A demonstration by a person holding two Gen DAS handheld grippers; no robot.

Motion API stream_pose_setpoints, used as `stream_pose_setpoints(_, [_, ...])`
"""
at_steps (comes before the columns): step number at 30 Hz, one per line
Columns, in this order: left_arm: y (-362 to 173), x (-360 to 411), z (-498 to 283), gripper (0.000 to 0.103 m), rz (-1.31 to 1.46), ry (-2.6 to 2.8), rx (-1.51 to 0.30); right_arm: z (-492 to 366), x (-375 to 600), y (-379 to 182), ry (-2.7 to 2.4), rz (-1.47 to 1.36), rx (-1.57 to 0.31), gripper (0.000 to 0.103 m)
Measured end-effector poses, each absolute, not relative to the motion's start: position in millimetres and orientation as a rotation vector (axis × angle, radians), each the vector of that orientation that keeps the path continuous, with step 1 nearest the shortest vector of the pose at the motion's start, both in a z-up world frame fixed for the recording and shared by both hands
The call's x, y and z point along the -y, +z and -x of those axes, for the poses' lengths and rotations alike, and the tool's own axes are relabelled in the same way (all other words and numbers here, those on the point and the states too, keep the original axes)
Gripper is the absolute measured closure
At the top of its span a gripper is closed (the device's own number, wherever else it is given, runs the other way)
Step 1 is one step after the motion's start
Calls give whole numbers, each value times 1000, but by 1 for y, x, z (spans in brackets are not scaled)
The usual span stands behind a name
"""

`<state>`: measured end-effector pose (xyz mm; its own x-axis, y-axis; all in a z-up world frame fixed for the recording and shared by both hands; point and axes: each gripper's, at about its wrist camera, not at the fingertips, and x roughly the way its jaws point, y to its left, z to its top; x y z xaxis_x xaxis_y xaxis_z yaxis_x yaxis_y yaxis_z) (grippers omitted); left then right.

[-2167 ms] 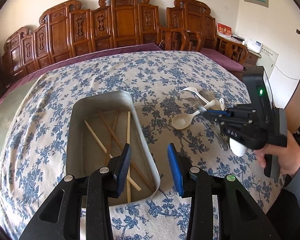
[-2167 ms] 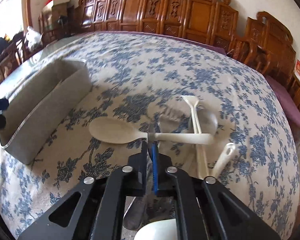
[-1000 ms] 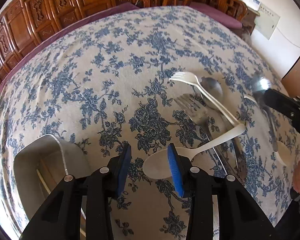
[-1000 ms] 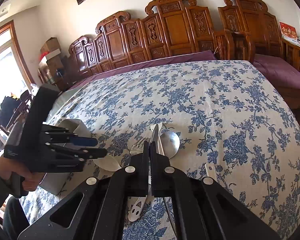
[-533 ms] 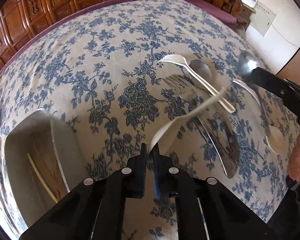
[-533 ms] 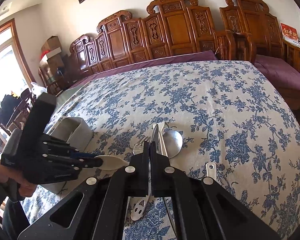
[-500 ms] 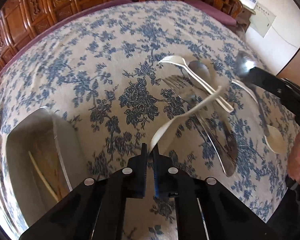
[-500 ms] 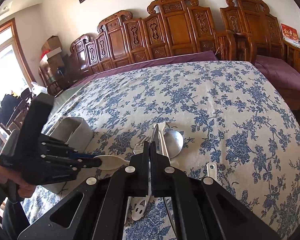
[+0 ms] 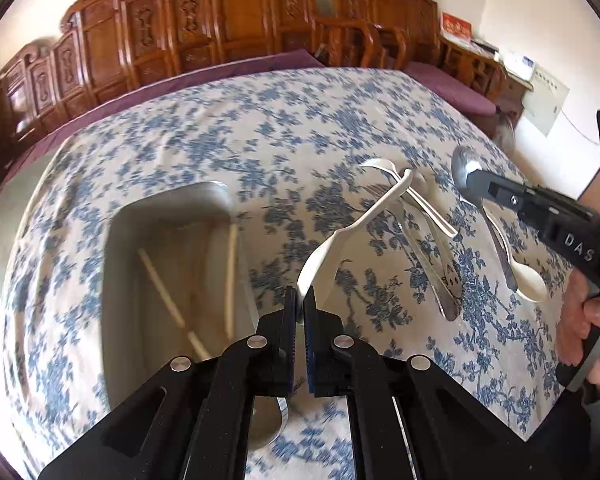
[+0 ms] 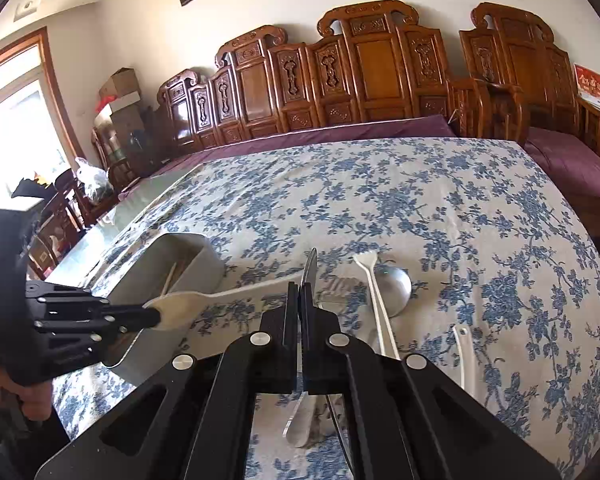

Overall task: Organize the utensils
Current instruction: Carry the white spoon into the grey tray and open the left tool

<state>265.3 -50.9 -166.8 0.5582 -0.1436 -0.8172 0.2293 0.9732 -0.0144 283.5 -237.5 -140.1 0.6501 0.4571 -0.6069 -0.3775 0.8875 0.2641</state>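
Note:
My left gripper (image 9: 299,312) is shut on the bowl of a white plastic spoon (image 9: 356,224) and holds it above the cloth, just right of the grey tray (image 9: 112,280) that holds several chopsticks (image 9: 168,300). In the right wrist view the same spoon (image 10: 204,298) hangs beside the tray (image 10: 196,264). My right gripper (image 10: 300,308) is shut on a metal spoon (image 10: 309,268), seen edge-on; its bowl (image 9: 462,168) shows in the left wrist view. A white fork (image 10: 374,292), a metal spoon (image 10: 396,284), a metal fork (image 10: 340,284) and a white spoon (image 9: 528,276) lie on the table.
The table has a blue floral cloth (image 10: 380,200). Carved wooden chairs (image 10: 340,80) line the far side. A purple cushion (image 10: 572,168) sits at the right. The person's hand (image 9: 588,332) grips the right tool.
My left gripper closed on the white spoon, lifted it off the cloth and swung left toward the tray. My right gripper stays raised with the metal spoon.

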Motion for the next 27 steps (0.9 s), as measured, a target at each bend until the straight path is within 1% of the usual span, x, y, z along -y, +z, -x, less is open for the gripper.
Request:
stream_pose_setpoints(12, [-144,2,-239,100,-78,-94,-892,-260,213,-130,496,-68,-706,101])
stream_pose_setpoints(27, [-170,-55,-243,100,-35,87,-910,-256,199,-138,508,-20,-724,101])
